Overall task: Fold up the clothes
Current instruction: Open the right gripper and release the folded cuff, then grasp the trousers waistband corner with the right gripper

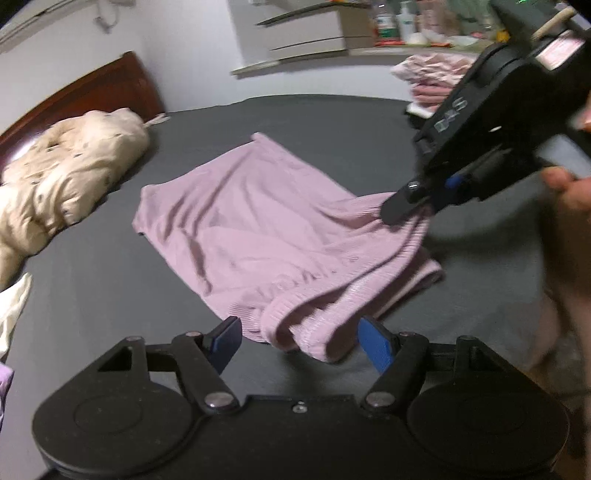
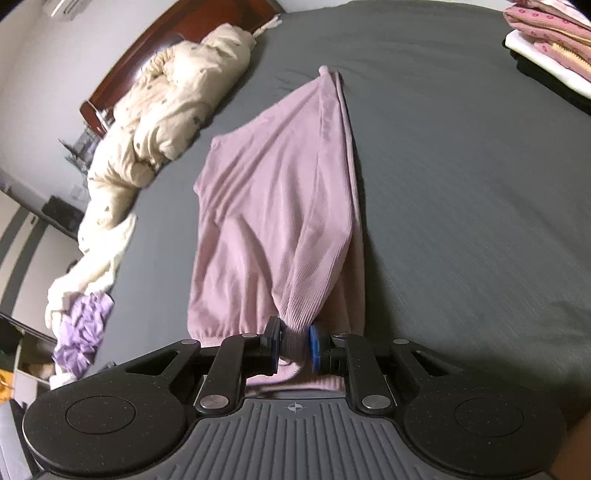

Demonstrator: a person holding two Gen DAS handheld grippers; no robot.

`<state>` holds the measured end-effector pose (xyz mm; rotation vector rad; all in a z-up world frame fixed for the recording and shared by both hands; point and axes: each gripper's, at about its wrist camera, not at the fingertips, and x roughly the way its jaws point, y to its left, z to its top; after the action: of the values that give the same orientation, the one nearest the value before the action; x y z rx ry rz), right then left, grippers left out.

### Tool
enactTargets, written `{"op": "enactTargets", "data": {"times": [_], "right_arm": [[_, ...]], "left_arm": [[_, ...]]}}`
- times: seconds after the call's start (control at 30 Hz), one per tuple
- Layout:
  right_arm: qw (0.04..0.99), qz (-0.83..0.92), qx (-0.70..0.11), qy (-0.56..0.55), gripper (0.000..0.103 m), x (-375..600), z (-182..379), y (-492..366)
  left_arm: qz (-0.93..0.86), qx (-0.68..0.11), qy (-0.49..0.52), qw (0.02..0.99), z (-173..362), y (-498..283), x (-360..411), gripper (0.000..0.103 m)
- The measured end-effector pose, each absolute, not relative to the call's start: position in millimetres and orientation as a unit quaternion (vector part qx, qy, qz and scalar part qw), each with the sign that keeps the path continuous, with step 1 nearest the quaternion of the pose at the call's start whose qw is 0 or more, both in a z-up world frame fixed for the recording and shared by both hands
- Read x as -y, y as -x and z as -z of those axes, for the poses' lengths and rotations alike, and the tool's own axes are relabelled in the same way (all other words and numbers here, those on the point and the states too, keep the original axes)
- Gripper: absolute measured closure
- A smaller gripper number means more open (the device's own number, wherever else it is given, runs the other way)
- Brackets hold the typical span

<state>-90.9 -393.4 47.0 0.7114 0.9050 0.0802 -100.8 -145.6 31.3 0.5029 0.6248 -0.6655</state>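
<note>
From the left wrist camera, the left gripper (image 1: 299, 341) hangs low over the dark grey bed (image 1: 92, 280) with its blue-padded fingers (image 1: 376, 345) spread wide and nothing between them; the ribbed hem of the pink garment (image 1: 240, 221) lies just ahead of the fingertips, sagging into the gap without being pinched. Beyond it the garment is spread flat across the sheet, and up to the right the right gripper (image 1: 402, 206) comes in from the side, a hand (image 1: 569, 188) wrapped round its handle, its tip bunching a raised fold of the pink cloth. Far to the left of the fingers sits a crumpled cream quilt (image 1: 62, 177) against a dark wooden headboard (image 1: 92, 92), and straight ahead past the bed a shelf of bottles (image 1: 391, 22) shows, which the other camera never catches. The right wrist camera settles the grip: the right gripper (image 2: 293, 345) is clamped tight on a gathered ribbed edge of the pink garment (image 2: 273, 192), the cloth pulled up into a taut cone running away from the fingers. Off to its left lies a purple garment (image 2: 83, 332) heaped beside the cream quilt (image 2: 166, 107), and at far right a folded stack of pink clothes (image 2: 546, 33), seen here from above. The left gripper is out of this view.
</note>
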Motion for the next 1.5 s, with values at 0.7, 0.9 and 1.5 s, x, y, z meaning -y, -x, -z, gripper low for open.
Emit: {"op": "enactTargets", "data": {"times": [0.7,0.9,1.5], "right_arm": [[0.807,-0.052,-0.444,-0.385,0.089,402.3,-29.1,87.3],[0.8,-0.056,-0.459,-0.383,0.089,394.3,-24.1,93.3],[0.843,-0.017,-0.434,-0.317,0.044,407.2,-41.2,125.1]], "left_arm": [[0.278,-0.286,-0.202,0.894,-7.4,92.1,145.0,0.076],[0.249,-0.277,-0.212,0.904,-16.1,100.3,140.4,0.088],[0.235,-0.296,-0.207,0.903,-7.2,124.4,131.2,0.084]]}}
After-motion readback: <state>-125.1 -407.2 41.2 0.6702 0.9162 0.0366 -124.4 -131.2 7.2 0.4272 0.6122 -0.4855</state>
